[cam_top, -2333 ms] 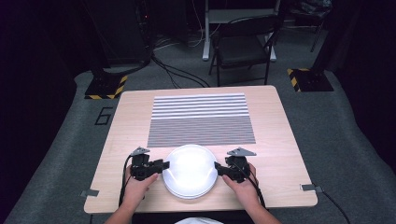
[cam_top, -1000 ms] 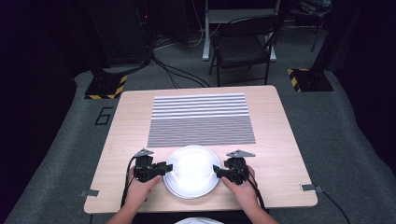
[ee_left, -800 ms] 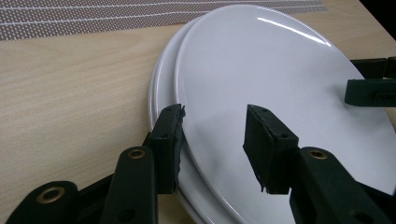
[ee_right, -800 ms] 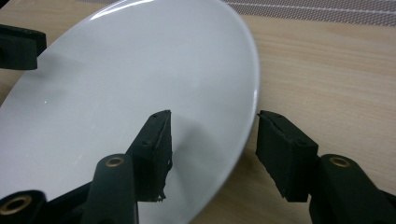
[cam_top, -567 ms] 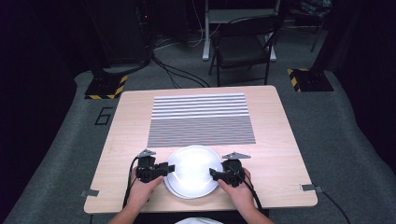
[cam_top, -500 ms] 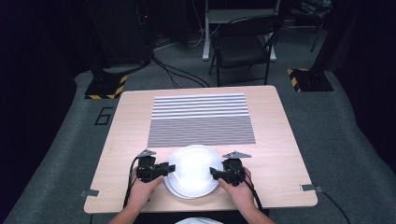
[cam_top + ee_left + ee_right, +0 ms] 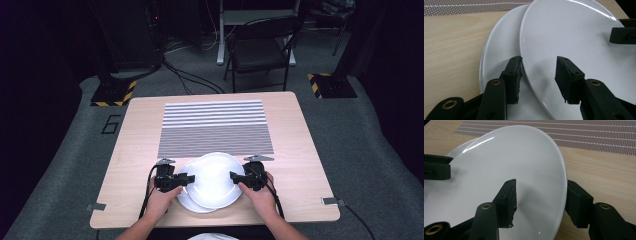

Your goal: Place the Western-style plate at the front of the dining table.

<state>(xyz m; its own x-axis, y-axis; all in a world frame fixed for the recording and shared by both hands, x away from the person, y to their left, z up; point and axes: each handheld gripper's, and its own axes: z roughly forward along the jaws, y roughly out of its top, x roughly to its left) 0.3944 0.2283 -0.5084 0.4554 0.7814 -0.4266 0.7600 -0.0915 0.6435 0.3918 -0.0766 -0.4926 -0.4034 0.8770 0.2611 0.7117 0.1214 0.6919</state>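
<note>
My left gripper (image 7: 539, 75) and right gripper (image 7: 539, 200) each straddle the top plate's (image 7: 216, 179) rim, jaws apart, over the lower plate (image 7: 499, 50).

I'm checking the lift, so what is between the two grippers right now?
The upper plate spans the gap between the left gripper and right gripper, its rim between each one's jaws, in the high view.

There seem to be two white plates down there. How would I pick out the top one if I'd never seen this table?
Start at the wooden table with the striped mat across its middle, then look at the near edge between the two hands. Two white plates overlap there; the top plate sits shifted to the right over the lower plate, and both the left gripper and right gripper straddle its rim.
</note>
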